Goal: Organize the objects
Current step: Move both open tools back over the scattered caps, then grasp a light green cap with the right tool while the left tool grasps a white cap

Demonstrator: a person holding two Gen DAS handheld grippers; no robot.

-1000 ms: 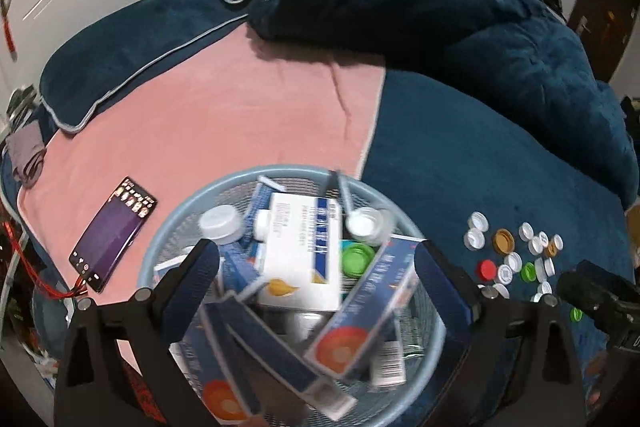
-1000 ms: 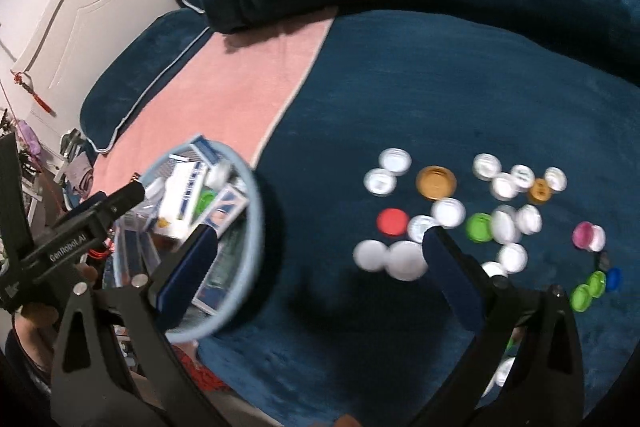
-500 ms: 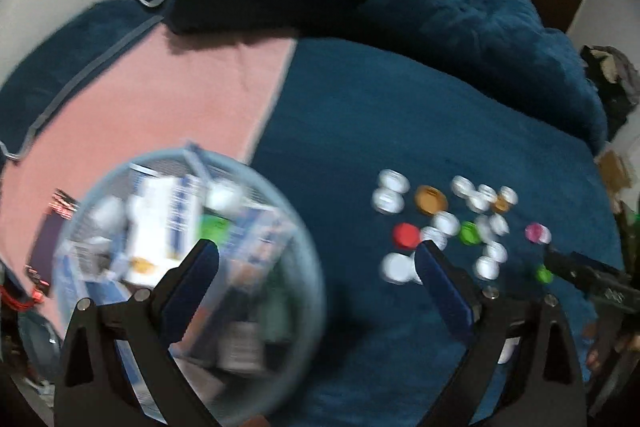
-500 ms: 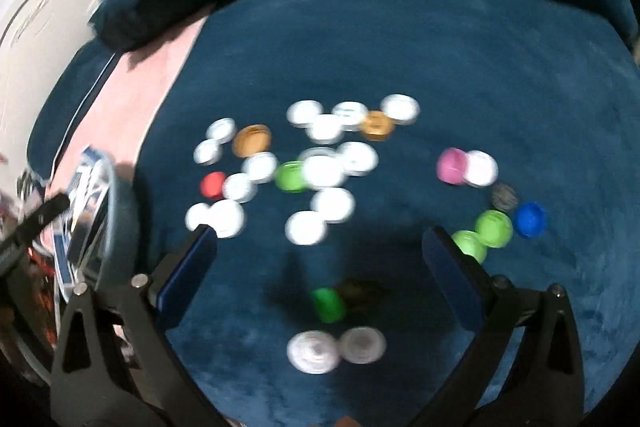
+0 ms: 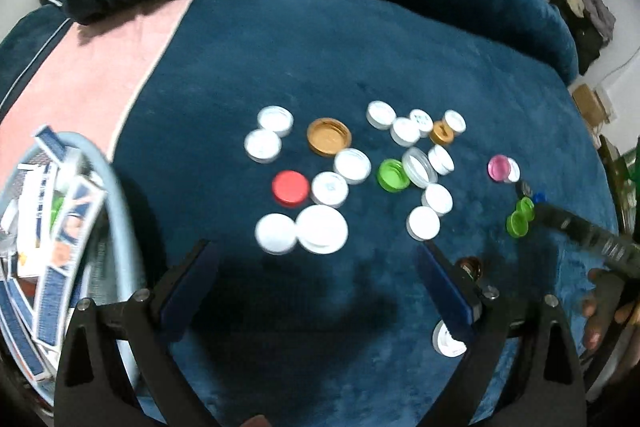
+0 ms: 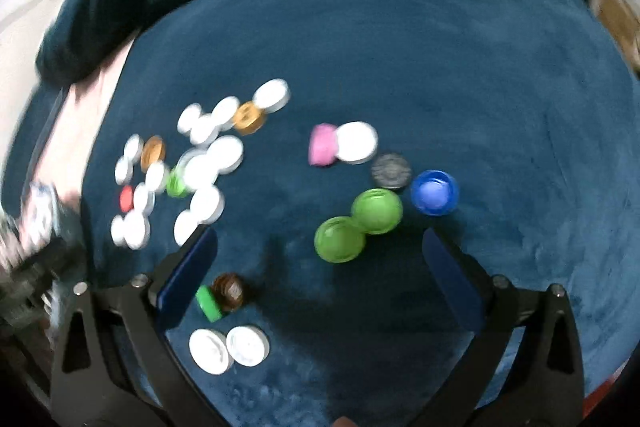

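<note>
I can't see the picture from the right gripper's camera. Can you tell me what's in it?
Lots of bottle caps lie scattered on a dark blue blanket, and the open right gripper hovers over two green caps that touch. Near them are a blue cap, a dark cap and a pink cap; many white caps sit blurry at the left.
</note>
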